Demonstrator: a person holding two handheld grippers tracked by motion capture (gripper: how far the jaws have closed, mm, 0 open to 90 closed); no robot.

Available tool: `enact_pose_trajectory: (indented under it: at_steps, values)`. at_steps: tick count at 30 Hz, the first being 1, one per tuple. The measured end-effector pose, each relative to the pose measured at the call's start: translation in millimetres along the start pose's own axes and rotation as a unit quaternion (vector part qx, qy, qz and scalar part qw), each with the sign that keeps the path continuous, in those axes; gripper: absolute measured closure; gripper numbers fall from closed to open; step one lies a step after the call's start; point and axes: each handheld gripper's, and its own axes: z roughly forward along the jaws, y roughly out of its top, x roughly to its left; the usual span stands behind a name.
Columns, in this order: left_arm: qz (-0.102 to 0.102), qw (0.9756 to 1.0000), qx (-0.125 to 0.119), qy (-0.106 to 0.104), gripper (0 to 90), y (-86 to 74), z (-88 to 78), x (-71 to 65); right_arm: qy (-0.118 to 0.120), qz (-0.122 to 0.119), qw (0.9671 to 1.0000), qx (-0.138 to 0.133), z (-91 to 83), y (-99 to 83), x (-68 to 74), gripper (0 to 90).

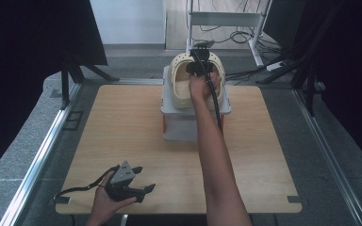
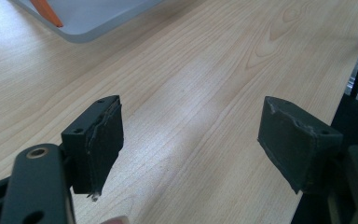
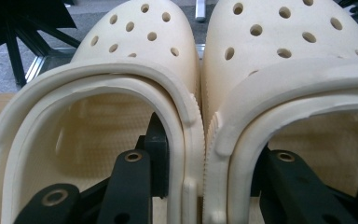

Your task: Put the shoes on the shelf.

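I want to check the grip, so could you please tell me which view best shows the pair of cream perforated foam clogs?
The right gripper view: the cream perforated foam clogs sit side by side, one jaw inside each, clamping their inner walls. The high view shows them small on the grey box, partly behind the hand. The left gripper view shows bare tabletop.

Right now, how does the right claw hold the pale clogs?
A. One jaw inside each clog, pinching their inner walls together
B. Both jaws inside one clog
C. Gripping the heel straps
A: the right claw has one jaw in the left clog, one in the right clog.
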Motion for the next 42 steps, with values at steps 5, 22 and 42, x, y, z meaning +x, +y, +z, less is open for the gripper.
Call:
enact_pose_trajectory:
  at_steps: [5, 22, 42]
  values:
    - [0.0, 1.0, -0.001, -0.001, 22.6, 0.0, -0.5, -0.2, -0.006, 0.0, 1.0, -0.001, 1.1, -1.9, 3.9, 63.8]
    - [-0.005, 1.0, 0.006, 0.006, 22.6, 2.1, 2.9, 2.6, 0.107, -0.071, 0.9915, -0.019, -25.4, -18.0, -25.0, 36.7]
    - [0.0, 0.9999, 0.006, 0.013, 22.5, 0.7, 0.1, 0.7, 0.271, -0.187, 0.9428, -0.052, -73.6, -59.5, -66.4, 43.9]
